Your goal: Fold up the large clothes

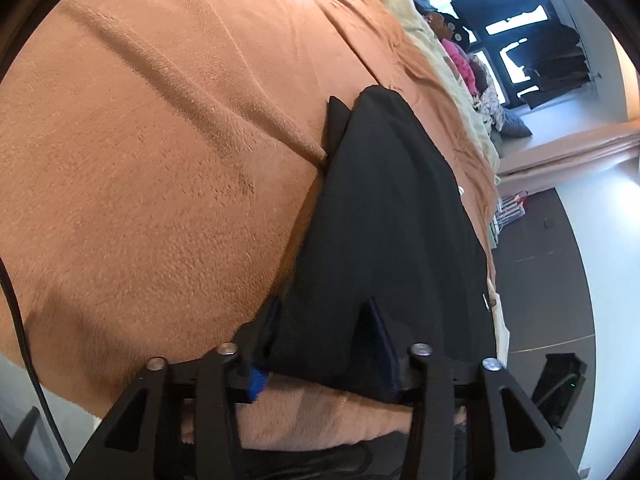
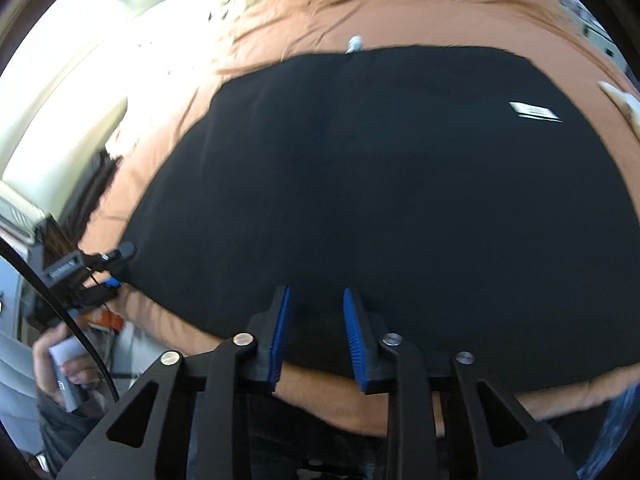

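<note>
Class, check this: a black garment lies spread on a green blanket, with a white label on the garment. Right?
Not quite. The blanket is orange-brown, not green, as the right wrist view shows. The black garment does lie spread on it, with a white label on it.

white tag [image 2: 535,111] on black garment [image 2: 380,184], print unreadable (too blurred)

Both views show strong fisheye distortion, with straight edges bowed and black vignetting at the frame corners. Daylight enters through the windows [image 1: 500,20] in the left wrist view, which are overexposed. The right wrist view is motion-blurred, with washed-out glare at upper left. The black garment [image 2: 380,184] reads as a featureless dark mass. Shadows are soft.
</note>
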A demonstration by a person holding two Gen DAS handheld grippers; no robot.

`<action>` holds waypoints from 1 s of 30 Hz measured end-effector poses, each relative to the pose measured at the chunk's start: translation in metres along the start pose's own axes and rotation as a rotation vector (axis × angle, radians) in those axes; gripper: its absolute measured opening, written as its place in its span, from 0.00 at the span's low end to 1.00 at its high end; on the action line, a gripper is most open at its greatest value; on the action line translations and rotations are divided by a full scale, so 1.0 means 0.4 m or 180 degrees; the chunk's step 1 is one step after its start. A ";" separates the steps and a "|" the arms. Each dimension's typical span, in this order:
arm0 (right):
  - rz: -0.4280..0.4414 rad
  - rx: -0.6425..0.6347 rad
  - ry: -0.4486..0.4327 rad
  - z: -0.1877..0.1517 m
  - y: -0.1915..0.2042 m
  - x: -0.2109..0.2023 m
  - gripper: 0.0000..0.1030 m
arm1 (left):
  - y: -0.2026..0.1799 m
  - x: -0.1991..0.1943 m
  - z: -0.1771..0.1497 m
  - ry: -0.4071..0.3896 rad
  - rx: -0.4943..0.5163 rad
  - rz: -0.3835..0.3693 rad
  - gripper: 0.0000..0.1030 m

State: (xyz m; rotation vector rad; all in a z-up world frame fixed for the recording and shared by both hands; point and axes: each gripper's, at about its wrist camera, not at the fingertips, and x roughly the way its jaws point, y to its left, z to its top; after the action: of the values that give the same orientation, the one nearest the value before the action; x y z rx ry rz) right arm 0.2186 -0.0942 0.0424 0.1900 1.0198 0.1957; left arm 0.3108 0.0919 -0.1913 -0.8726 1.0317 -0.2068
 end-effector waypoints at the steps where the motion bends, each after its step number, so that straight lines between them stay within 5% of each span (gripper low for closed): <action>1: -0.0037 -0.0023 0.0054 0.018 0.001 0.030 0.19 | 0.003 0.002 0.003 0.0000 -0.0030 -0.0005 0.37; 12: -0.0380 -0.0008 0.0089 0.219 -0.006 0.184 0.15 | 0.002 -0.003 -0.007 -0.0108 -0.0142 0.0089 0.32; 30: -0.0570 0.0140 0.0069 0.497 -0.065 0.446 0.15 | 0.004 -0.003 -0.023 -0.0212 -0.0252 0.0111 0.27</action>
State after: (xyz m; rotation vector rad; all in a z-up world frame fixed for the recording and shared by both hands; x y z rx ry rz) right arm 0.4817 -0.0881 -0.0095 0.1358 1.0571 0.0128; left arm 0.3022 0.0887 -0.1936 -0.9264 0.9976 -0.1075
